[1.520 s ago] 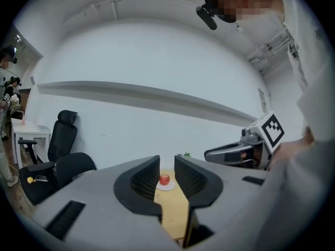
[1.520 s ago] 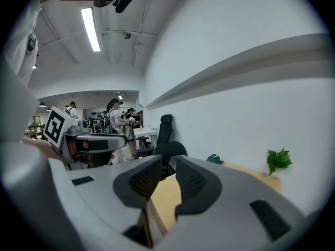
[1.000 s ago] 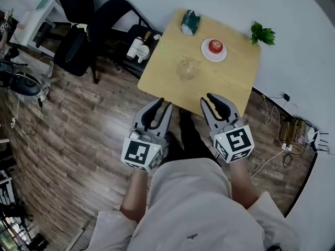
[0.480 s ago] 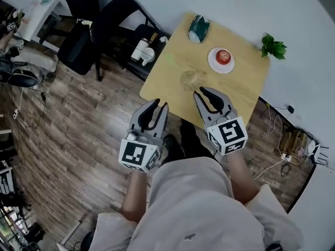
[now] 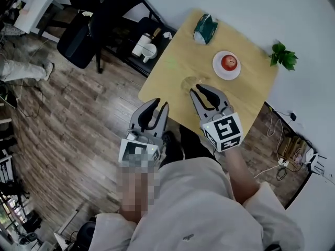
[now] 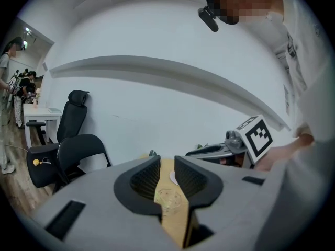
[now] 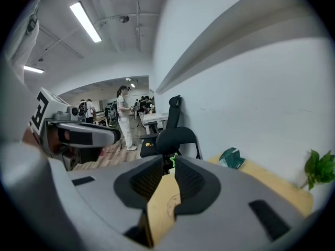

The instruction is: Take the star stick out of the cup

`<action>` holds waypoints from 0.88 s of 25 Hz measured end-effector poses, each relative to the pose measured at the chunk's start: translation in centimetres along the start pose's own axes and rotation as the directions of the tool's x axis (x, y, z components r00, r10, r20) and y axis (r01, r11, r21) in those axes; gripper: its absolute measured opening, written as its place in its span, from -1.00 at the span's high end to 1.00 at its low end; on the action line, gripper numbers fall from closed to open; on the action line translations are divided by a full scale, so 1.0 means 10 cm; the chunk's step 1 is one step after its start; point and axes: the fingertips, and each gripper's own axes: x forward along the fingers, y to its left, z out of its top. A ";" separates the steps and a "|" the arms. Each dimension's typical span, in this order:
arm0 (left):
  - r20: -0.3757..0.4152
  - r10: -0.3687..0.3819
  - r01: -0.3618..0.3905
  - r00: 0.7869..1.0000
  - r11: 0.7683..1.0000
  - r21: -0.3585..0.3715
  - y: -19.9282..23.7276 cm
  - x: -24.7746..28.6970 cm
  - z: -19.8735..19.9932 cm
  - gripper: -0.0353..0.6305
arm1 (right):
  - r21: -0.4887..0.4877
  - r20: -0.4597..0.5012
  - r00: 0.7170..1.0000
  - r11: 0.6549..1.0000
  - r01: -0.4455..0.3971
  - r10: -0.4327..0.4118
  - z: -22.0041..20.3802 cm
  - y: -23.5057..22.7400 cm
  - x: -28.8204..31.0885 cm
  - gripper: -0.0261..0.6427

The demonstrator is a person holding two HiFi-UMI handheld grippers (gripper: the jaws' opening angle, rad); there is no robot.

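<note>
Star stick (image 7: 172, 160) is standing in the clear cup (image 5: 189, 82). Its green star head is showing in the right gripper view just past the fingertips, against a dark chair (image 7: 175, 137) beyond the table. The cup is sitting on the wooden table (image 5: 251, 95) close to the near edge, roughly midway along it.

The right gripper (image 5: 195, 89) is reaching over that near edge, and in the head view its tips are lying just beside the cup; whether they are touching it cannot be told. Its fingers are standing apart with nothing between them, and the cup and the star stick are showing through the gap. The left gripper (image 5: 161, 104) is hanging off the table over the wood floor (image 5: 78, 124), near the near left corner. Its fingers are also standing apart and gripping nothing, with the cup showing through the gap ahead.

Farther back, a white plate (image 5: 218, 69) carrying a red apple (image 5: 229, 62) is sitting toward the right corner. A teal packet (image 5: 204, 29) is lying near the far corner. A green plant (image 5: 283, 56) is sitting just off the right corner by the wall. A white mug (image 5: 149, 51) is sitting beyond the left edge.
</note>
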 end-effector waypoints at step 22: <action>-0.077 0.100 -0.106 0.992 0.992 -0.073 0.17 0.17 -0.32 0.64 | -0.070 -0.176 0.981 0.993 -0.095 0.081 -0.73 -0.22 0.82 0.71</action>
